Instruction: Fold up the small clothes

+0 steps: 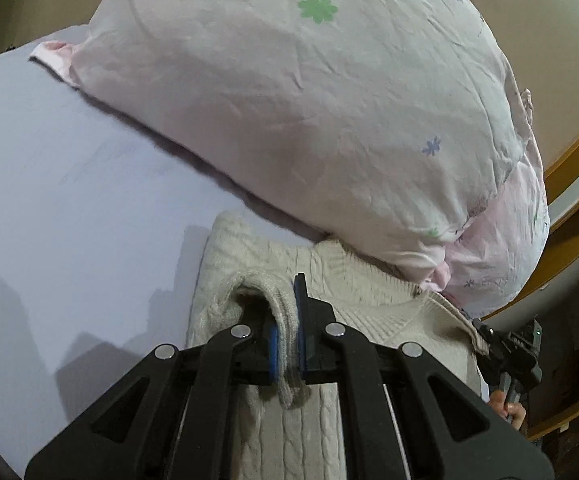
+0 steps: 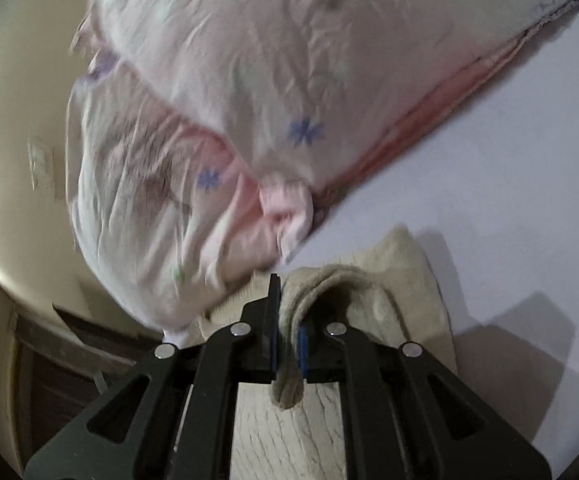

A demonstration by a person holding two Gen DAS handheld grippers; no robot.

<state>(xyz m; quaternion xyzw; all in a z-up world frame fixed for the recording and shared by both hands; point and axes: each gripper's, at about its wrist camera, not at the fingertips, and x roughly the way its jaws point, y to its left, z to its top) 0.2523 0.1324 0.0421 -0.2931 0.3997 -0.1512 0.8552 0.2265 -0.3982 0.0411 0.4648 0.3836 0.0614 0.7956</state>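
Observation:
A cream cable-knit sweater [image 1: 353,304] lies on the lilac bed sheet [image 1: 69,200], its collar toward the pillow. My left gripper [image 1: 287,320] is shut on a fold of the sweater's ribbed edge, lifted a little above the rest. In the right wrist view my right gripper [image 2: 289,320] is shut on another fold of the same sweater [image 2: 405,280], which drapes over and between its fingers. The other gripper [image 1: 509,356] shows at the right edge of the left wrist view, with a hand behind it.
A large pink-white pillow with flower prints [image 1: 309,100] lies just beyond the sweater, also in the right wrist view [image 2: 229,100]. A wooden bed frame [image 1: 577,216] runs along the right. The sheet [image 2: 509,160] spreads to the right there.

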